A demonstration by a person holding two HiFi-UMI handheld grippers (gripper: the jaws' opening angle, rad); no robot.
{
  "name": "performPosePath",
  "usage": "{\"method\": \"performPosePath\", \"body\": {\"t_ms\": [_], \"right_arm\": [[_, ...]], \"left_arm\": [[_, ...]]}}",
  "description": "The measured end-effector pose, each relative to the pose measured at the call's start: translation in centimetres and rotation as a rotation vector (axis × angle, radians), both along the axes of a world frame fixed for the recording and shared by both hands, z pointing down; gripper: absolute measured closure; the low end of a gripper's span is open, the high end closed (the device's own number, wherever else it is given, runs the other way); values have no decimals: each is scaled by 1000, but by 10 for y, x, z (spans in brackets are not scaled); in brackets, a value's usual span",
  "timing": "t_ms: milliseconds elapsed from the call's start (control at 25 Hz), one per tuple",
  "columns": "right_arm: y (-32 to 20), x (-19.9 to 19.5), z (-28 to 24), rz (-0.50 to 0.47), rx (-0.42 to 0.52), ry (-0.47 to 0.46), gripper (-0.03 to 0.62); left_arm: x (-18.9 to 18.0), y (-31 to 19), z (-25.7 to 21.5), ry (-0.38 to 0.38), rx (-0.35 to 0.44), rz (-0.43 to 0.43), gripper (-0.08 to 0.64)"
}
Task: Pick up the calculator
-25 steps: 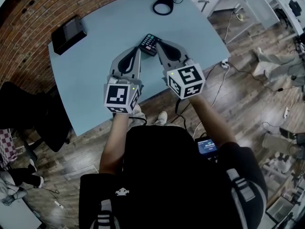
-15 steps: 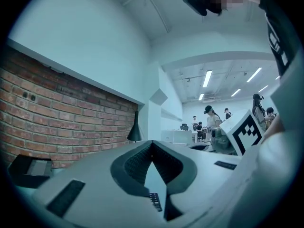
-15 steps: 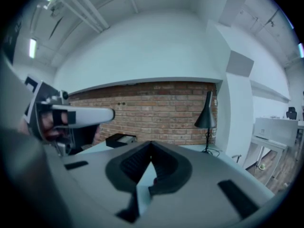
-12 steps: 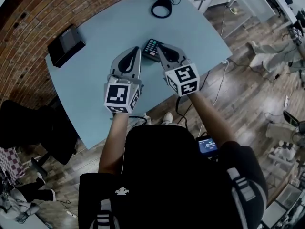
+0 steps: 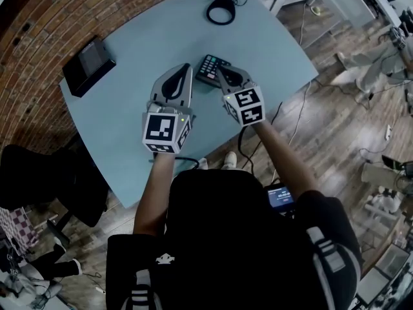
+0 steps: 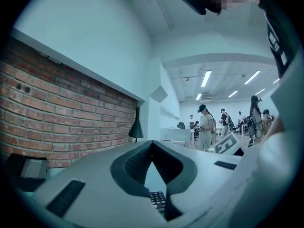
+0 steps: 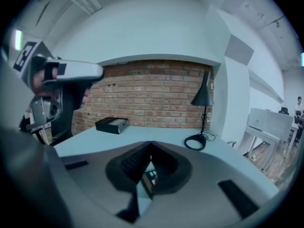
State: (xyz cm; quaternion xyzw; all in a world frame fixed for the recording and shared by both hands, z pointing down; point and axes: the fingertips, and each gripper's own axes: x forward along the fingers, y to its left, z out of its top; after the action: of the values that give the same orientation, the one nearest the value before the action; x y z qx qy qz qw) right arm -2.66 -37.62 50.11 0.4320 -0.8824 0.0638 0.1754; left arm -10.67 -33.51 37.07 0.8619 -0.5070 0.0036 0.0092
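- While both claws are clenched, tips meeting, neither grips anything. The left gripper (image 6: 152, 142) and right gripper (image 7: 151, 143) each show pads together, with only an open gap behind the tips.
- Right gripper tip sits over the near right part of the calculator (image 5: 208, 66). Can't tell if it touches. Keys show through the gap under its jaws in the right gripper view.
- Left gripper tip is just beside the calculator's left edge, apart from it. Keys are visible low through its gap too.
- Both grippers point away from the person, side by side, tips angled in toward each other.
- Calculator lies flat, keys up, roughly at the middle of the table (image 5: 142, 44), well in from the near edge.
- Black box (image 5: 89, 57) sits near the table's left corner, on the edge by the brick wall (image 5: 32, 24).
- Lamp (image 7: 204, 95) stands at the far edge on a ring base with a cable, well apart from the calculator.
- Wooden floor (image 5: 322, 128) surrounds the table.
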Motion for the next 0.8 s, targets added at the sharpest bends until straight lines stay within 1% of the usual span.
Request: {"method": "performPosePath", "body": {"t_ms": [280,440,600,640,680,800], "right_arm": [[-10,-1,56,-8,-114,63,588],[-7,-6,92,-37,-170,148,586],[-4,-10,125,-65,-201,250,586],[-2,-11,133,-71,-212,267,579],[-1,-12,140,-76,-223,282,549],[0,-14,157,-95,-242,333,542]], "left_arm": [[-5,-10,10,0,-28,1,552],[-11,-13,18,-4,-45,-4,551],[-16,-16,28,-4,-66,-9,552],[-18,-16,31,-3,-72,-10,551],[-19,-17,32,-3,-77,-11,551],[-22,-22,36,0,-86,-13,551]]}}
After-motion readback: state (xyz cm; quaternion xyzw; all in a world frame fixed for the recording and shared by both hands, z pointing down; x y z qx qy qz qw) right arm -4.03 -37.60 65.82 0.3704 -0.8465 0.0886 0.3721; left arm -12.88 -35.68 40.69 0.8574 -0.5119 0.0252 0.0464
